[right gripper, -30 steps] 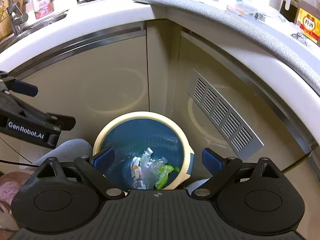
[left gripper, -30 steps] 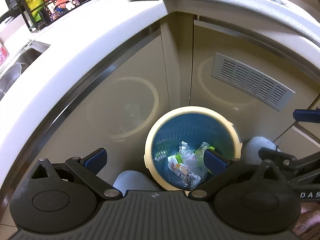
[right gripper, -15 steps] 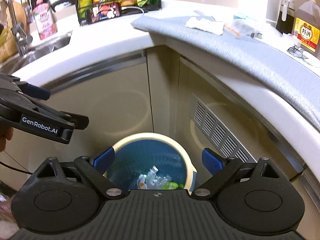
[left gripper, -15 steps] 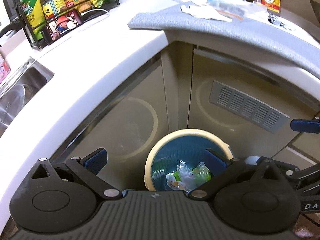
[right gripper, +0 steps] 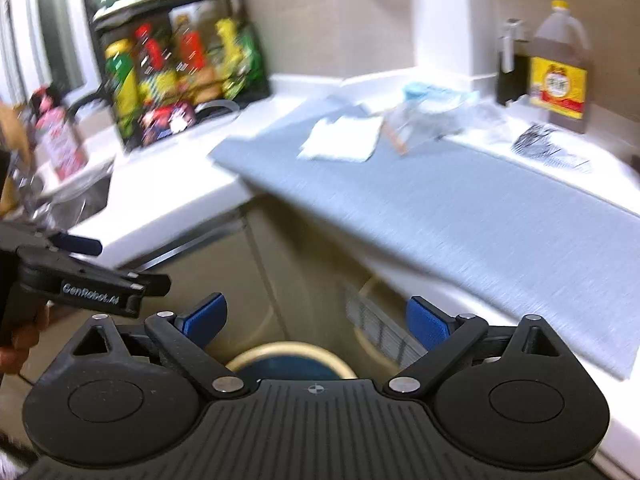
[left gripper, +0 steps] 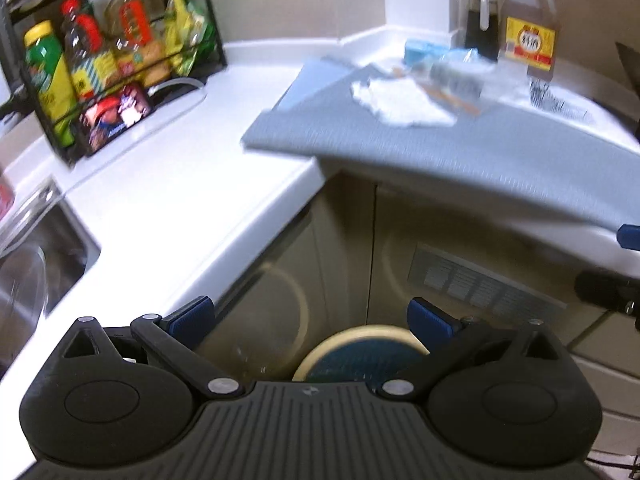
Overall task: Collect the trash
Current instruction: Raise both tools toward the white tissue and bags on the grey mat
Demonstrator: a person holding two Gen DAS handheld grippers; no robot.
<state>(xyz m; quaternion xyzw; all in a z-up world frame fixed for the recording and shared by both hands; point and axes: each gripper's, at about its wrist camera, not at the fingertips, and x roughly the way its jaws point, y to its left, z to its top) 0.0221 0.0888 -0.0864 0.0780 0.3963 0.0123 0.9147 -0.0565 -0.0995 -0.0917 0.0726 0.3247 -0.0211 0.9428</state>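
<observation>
- The left gripper (left gripper: pixel 310 316) has its two blue fingers wide apart, and nothing is between them.
- The right gripper (right gripper: pixel 316 316) is spread wide too, and it holds nothing.
- In the right camera's view, the left gripper sticks in from the left side, with a hand (right gripper: pixel 18 344) wrapped around its handle.

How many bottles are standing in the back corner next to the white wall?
2: a big jug with a yellow label on the right, and a smaller dark bottle touching its left side. Others could be hidden behind them.
</observation>
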